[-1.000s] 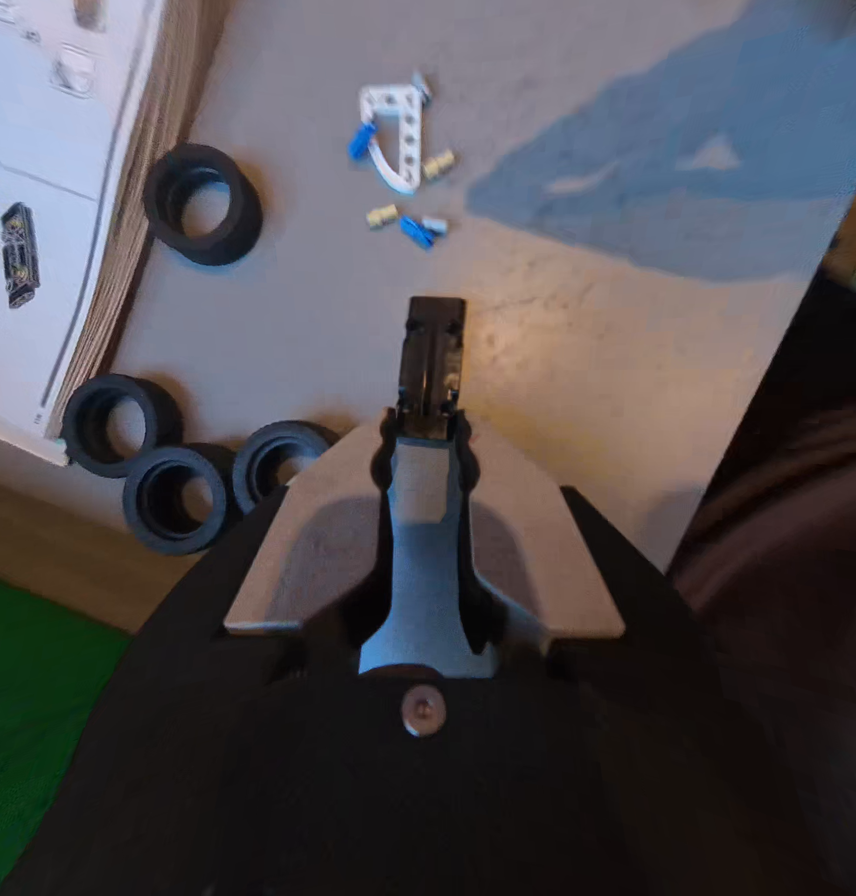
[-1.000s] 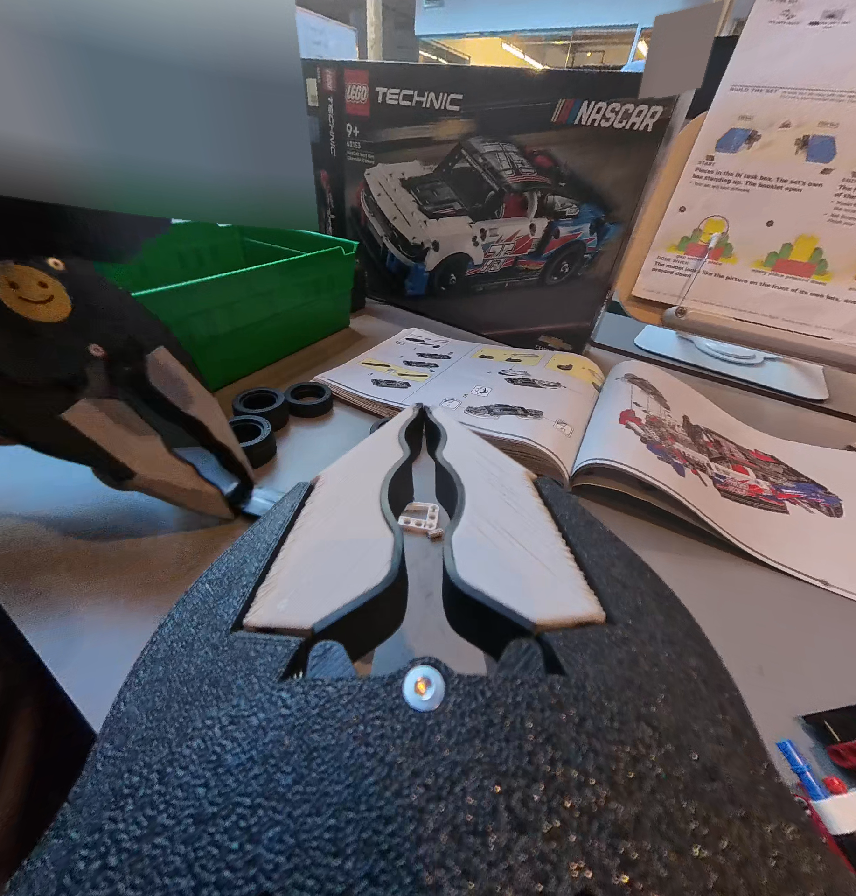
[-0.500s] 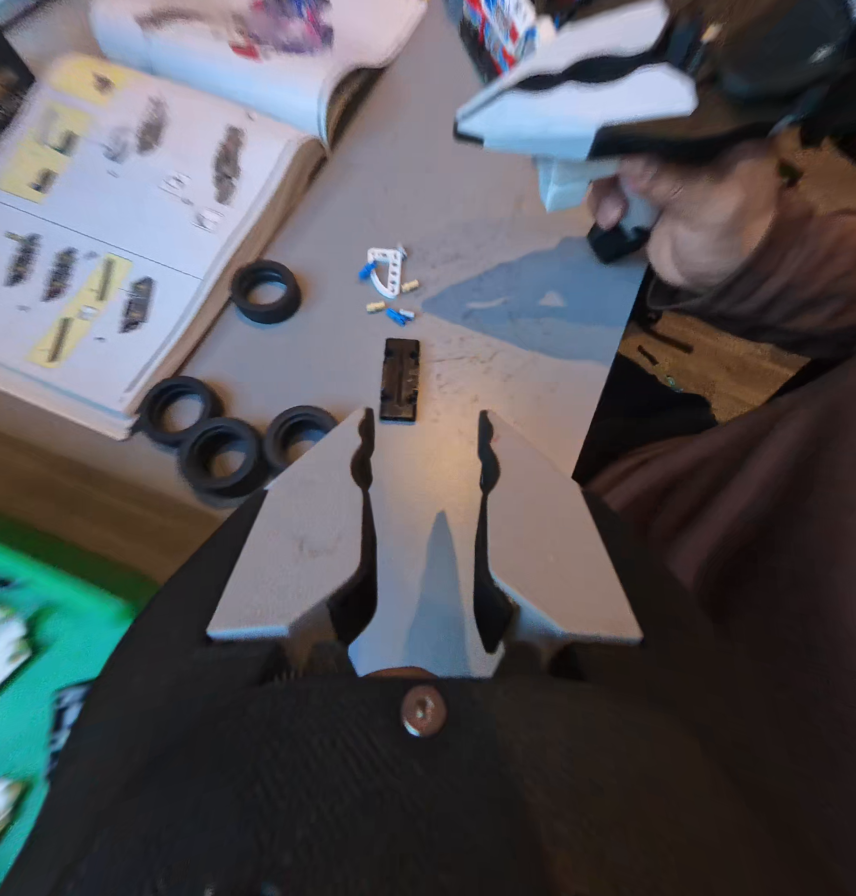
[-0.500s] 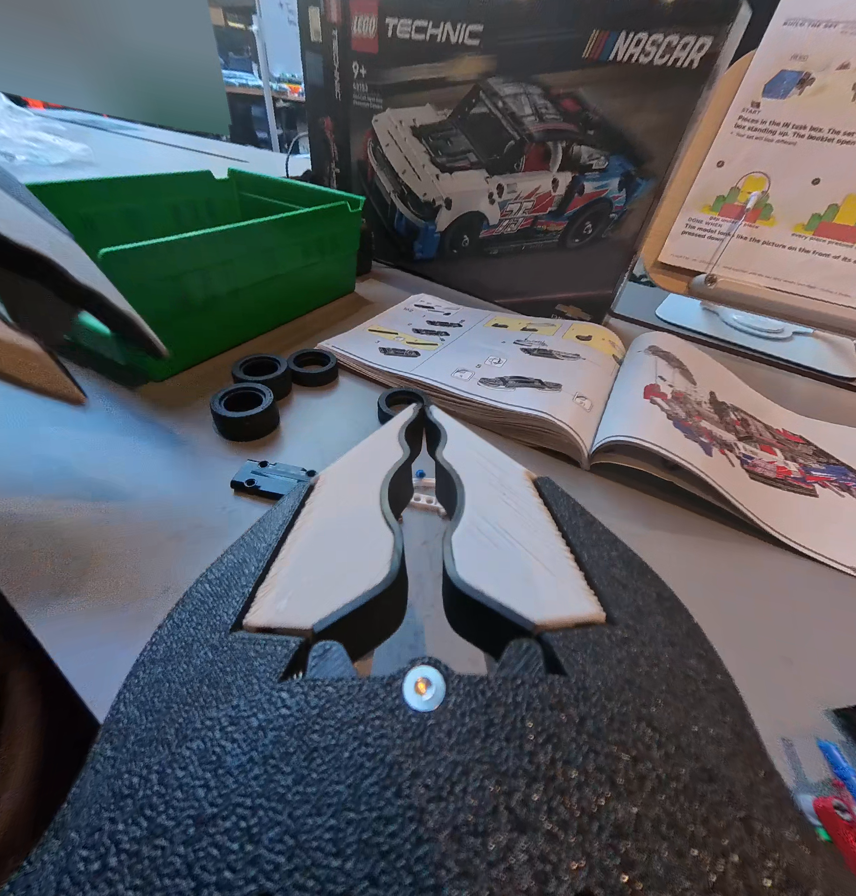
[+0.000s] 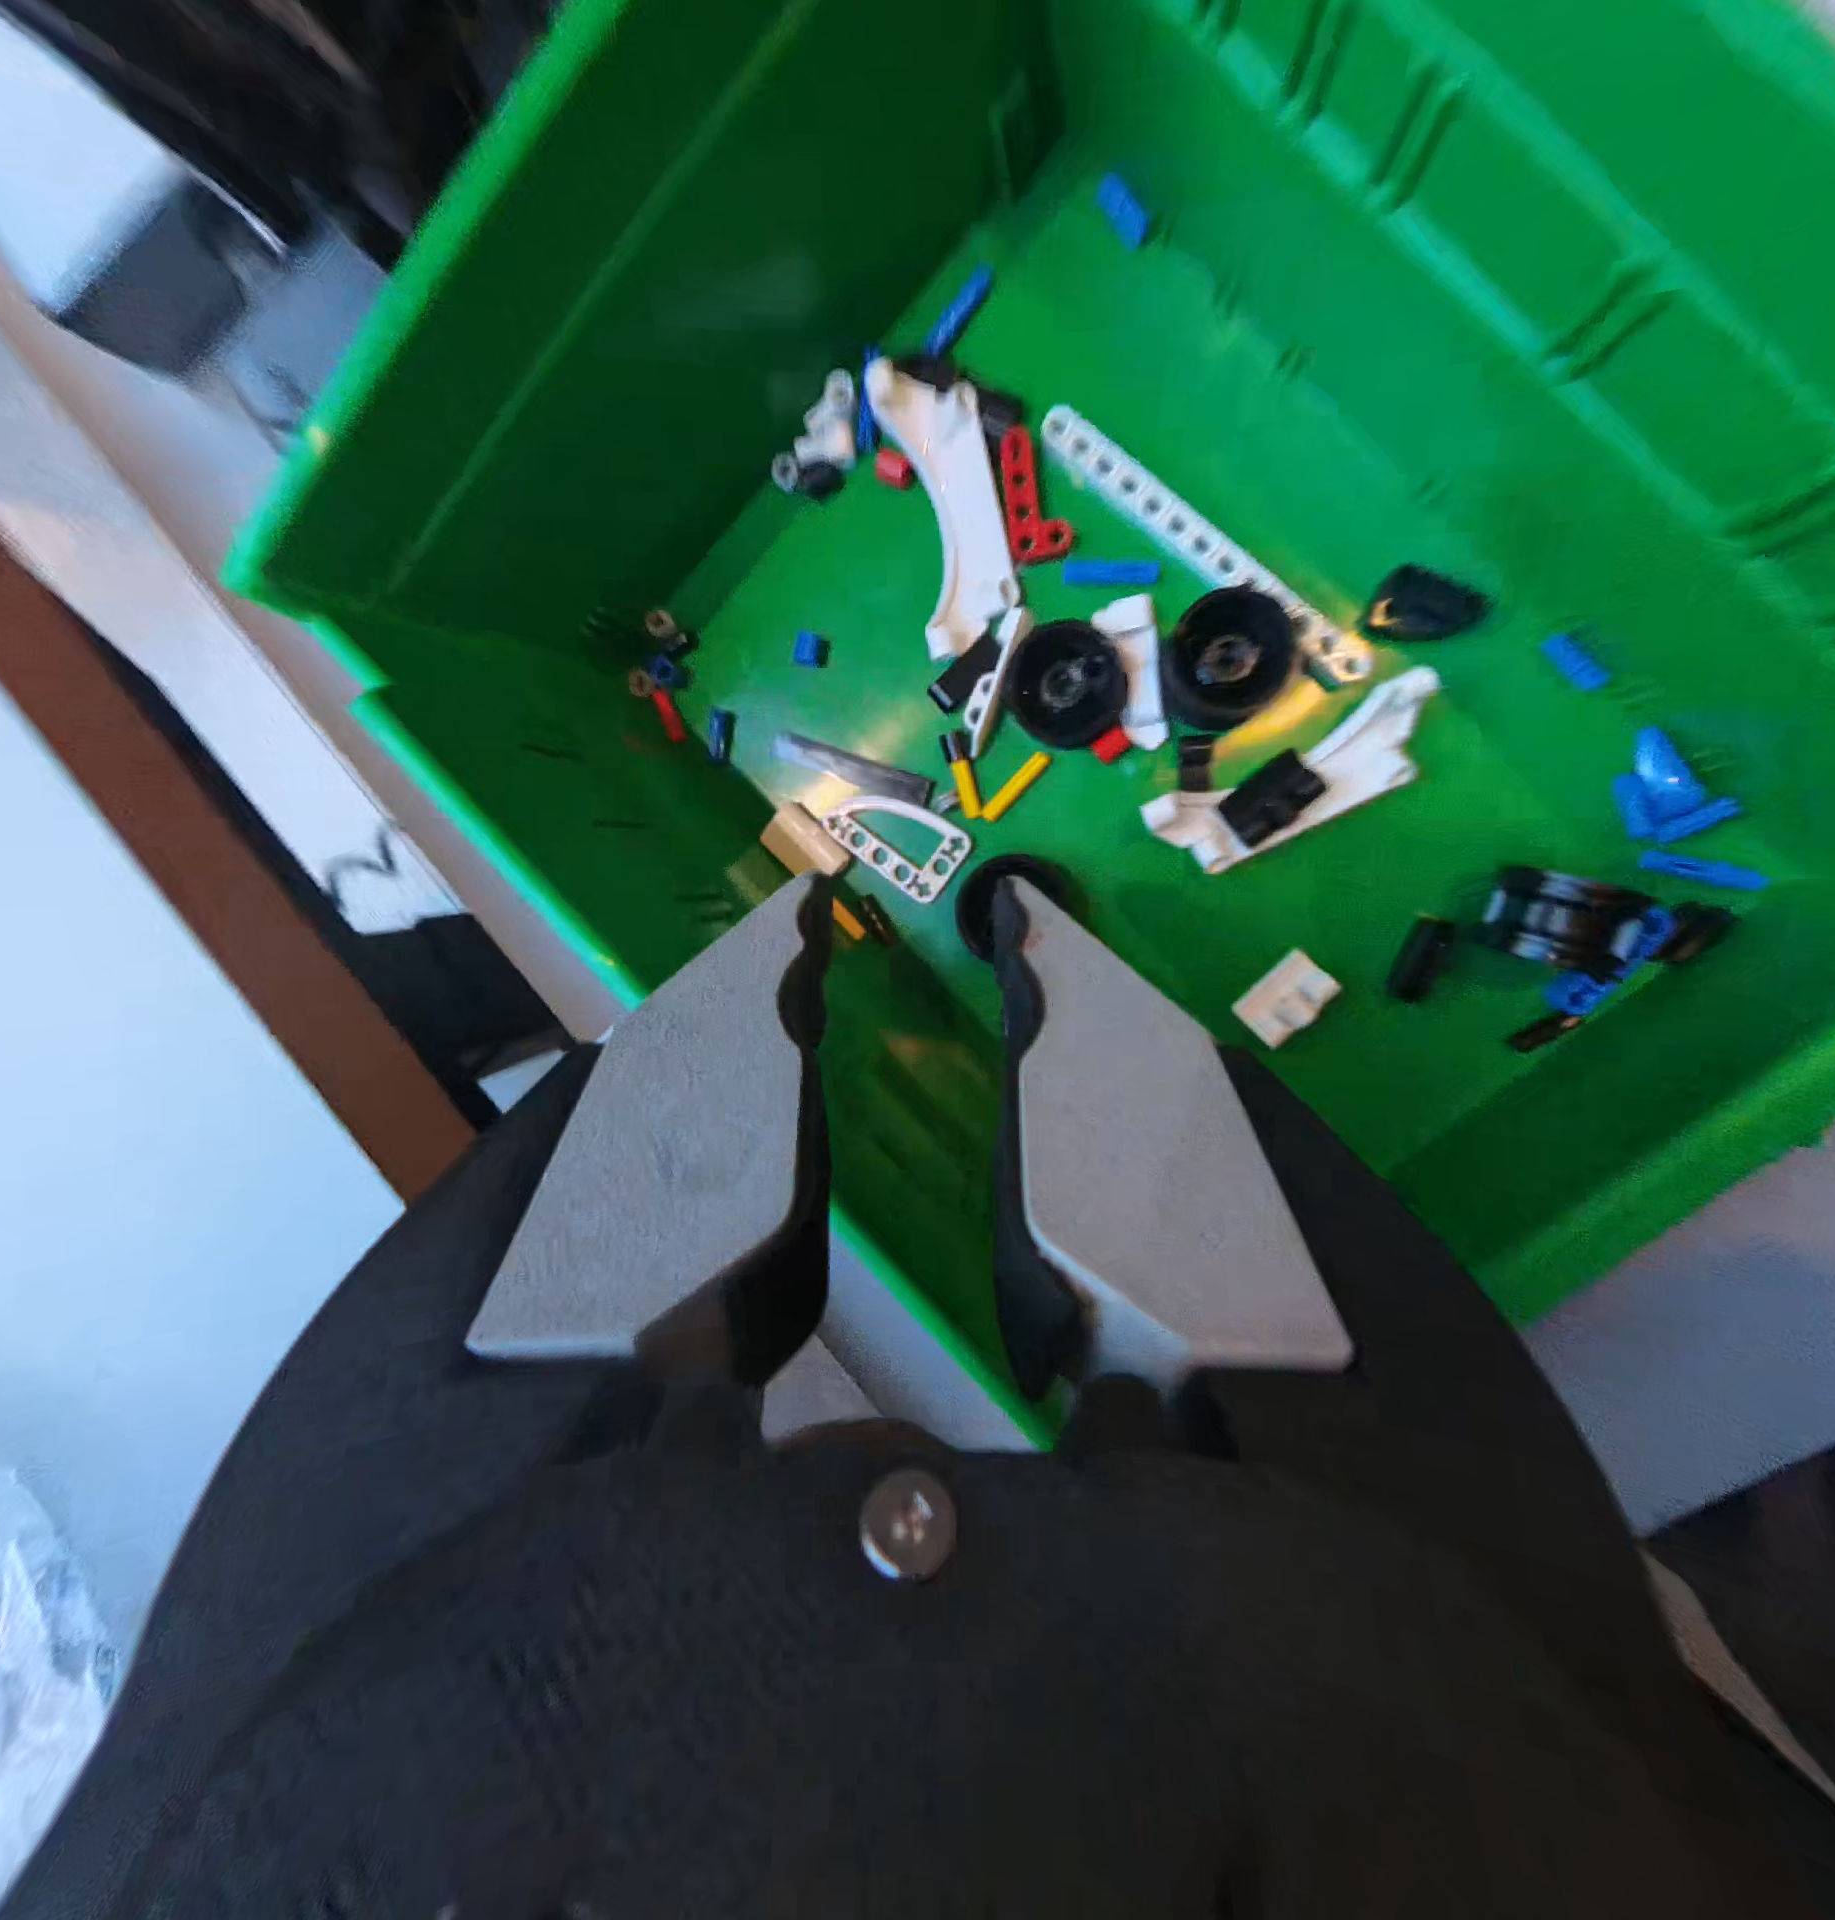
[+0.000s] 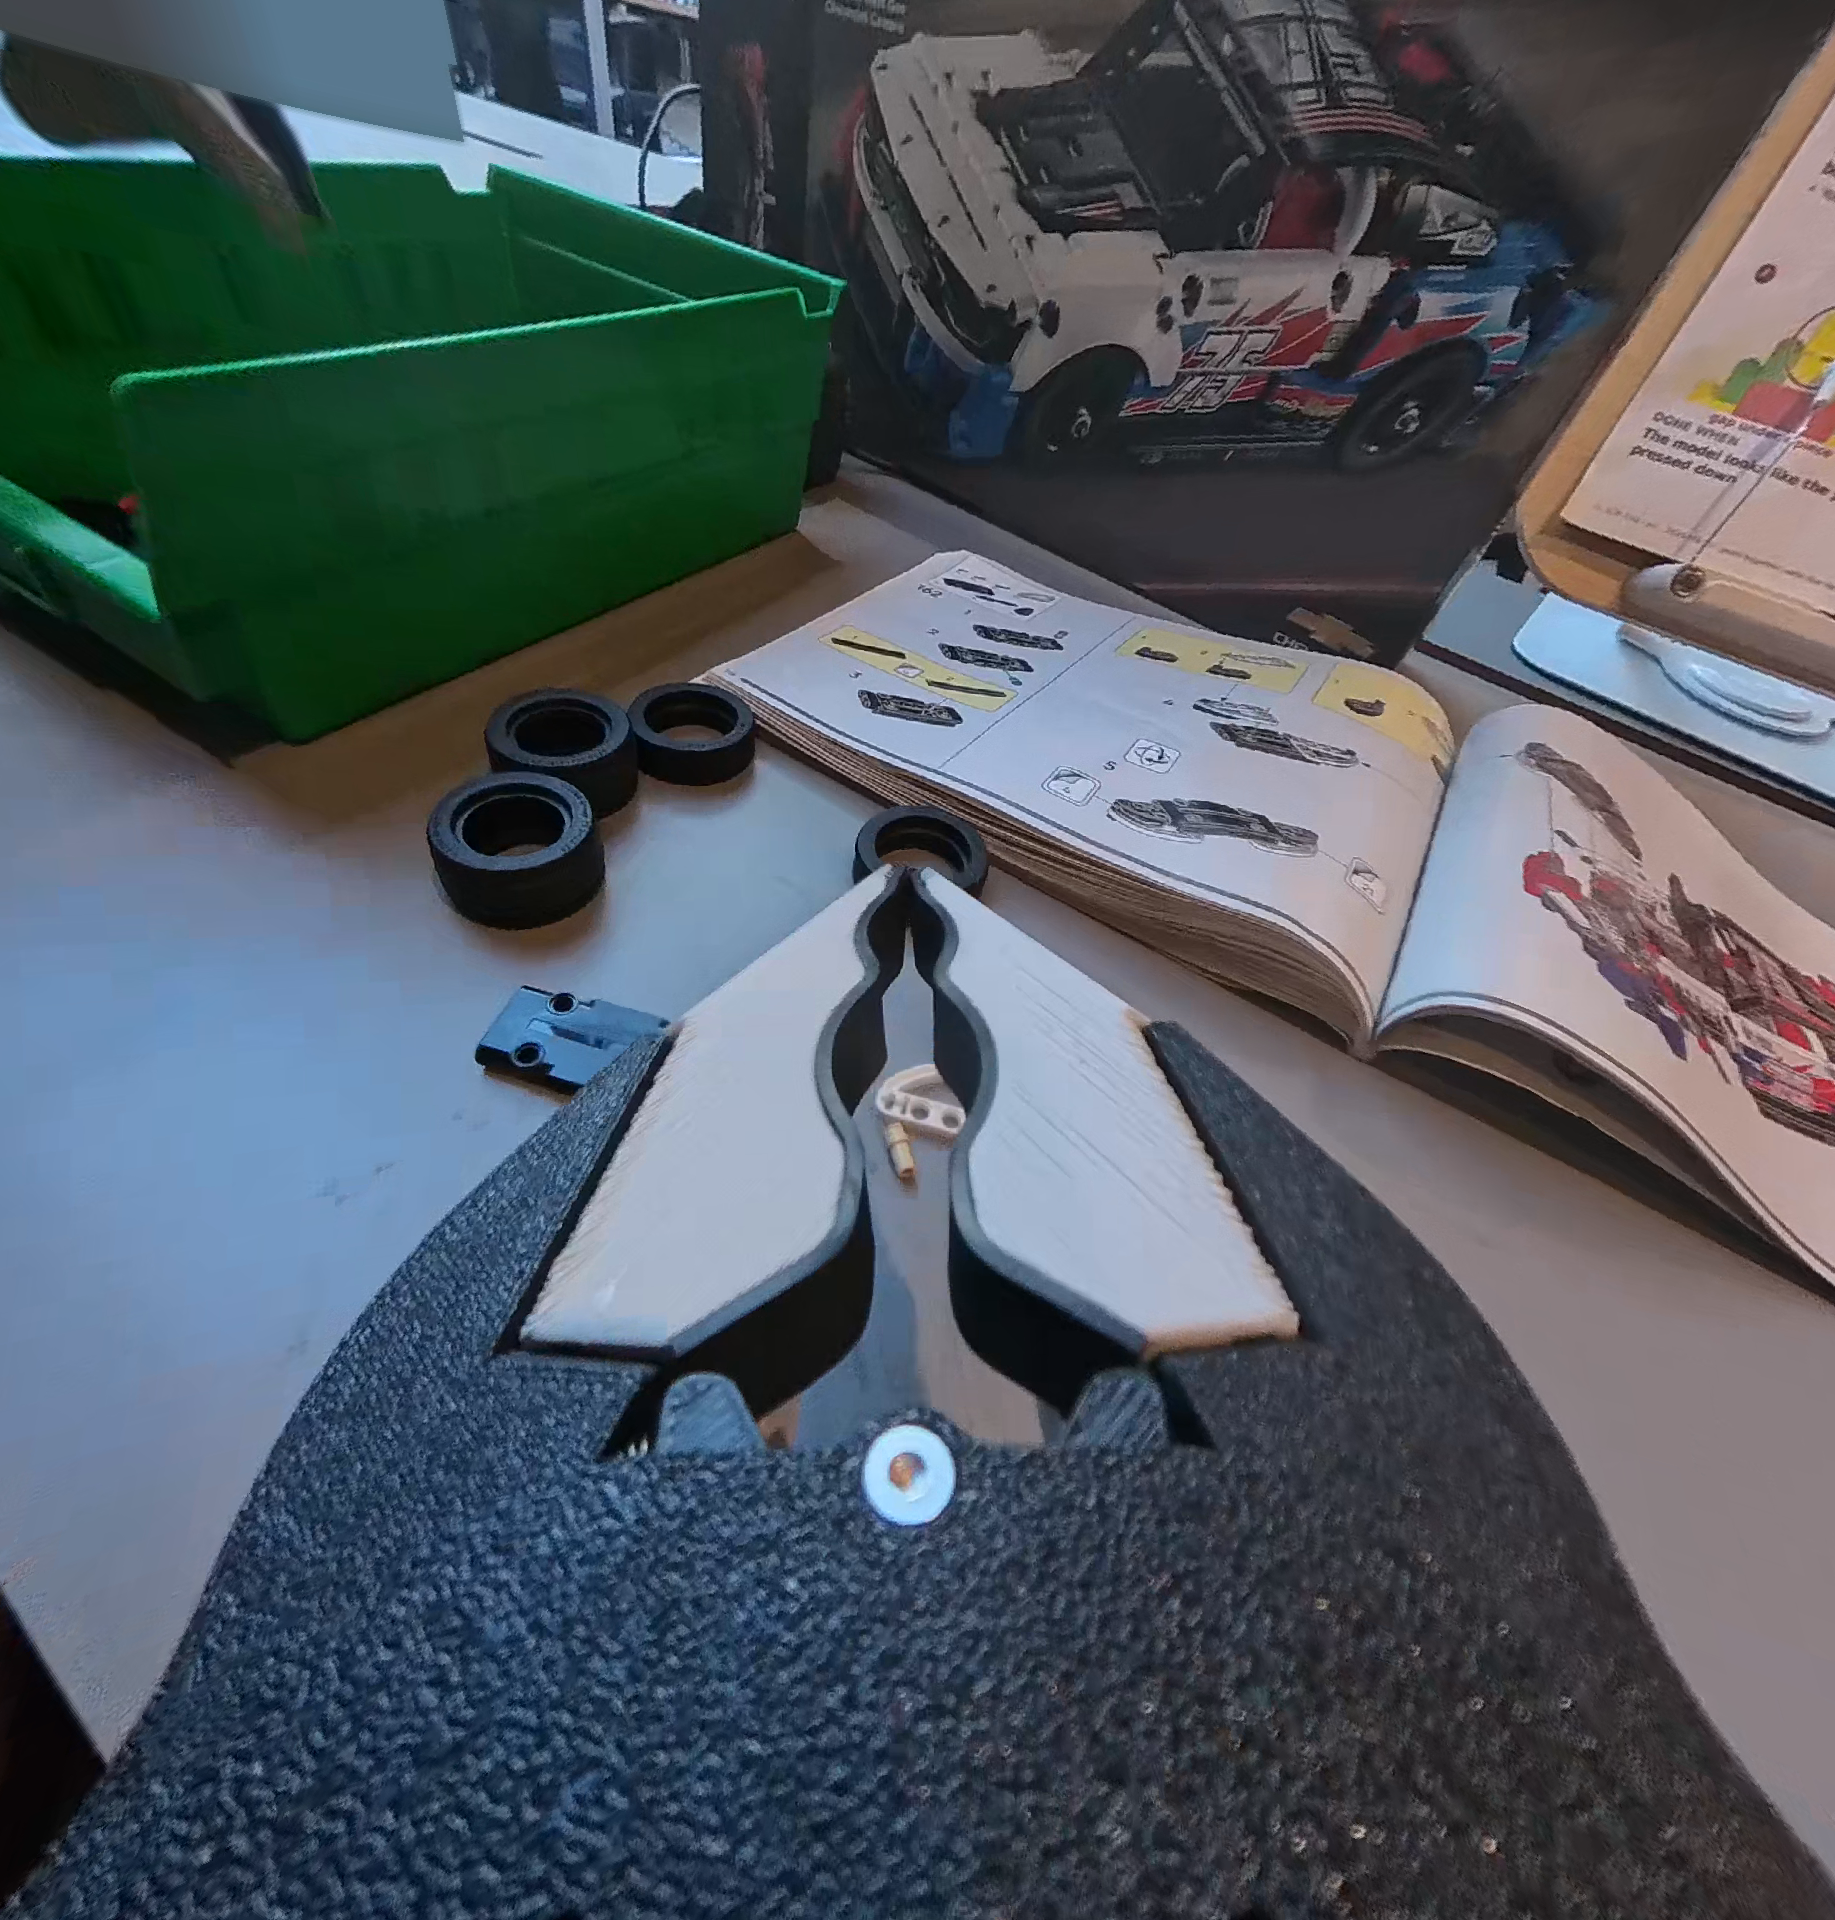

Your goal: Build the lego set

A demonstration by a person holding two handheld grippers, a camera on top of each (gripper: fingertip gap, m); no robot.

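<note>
L gripper [image 5: 908, 894] hung over the green bin [image 5: 601, 343], jaws apart w/ nothing between them. Just past its tips lay a white curved frame piece [image 5: 897, 847] beside a tan connector [image 5: 801, 844]; further in, two black wheels [image 5: 1067, 684], a long white beam [image 5: 1173, 520], a white curved panel [image 5: 960, 509], a red L-piece [image 5: 1027, 499], yellow pins [image 5: 1015, 784] & scattered blue bits [image 5: 1661, 790], all loose on the bin floor. View was blurred, small parts hard to tell apart.

R gripper [image 6: 908, 881] was over the grey table [image 6: 217, 1039], tips together, empty. Seen through the gap behind its tips: a small white frame piece [image 6: 918, 1103] w/ a tan pin [image 6: 900, 1151] on the table. Left of it lay a flat black piece [image 6: 560, 1039]; beyond, three black tires [image 6: 518, 842] in a cluster & a fourth tire [image 6: 918, 847] touching the open instruction booklet [image 6: 1152, 769]. Green bin [image 6: 456, 488] stood far left, the set's box [image 6: 1204, 260] upright behind the booklet.
</note>
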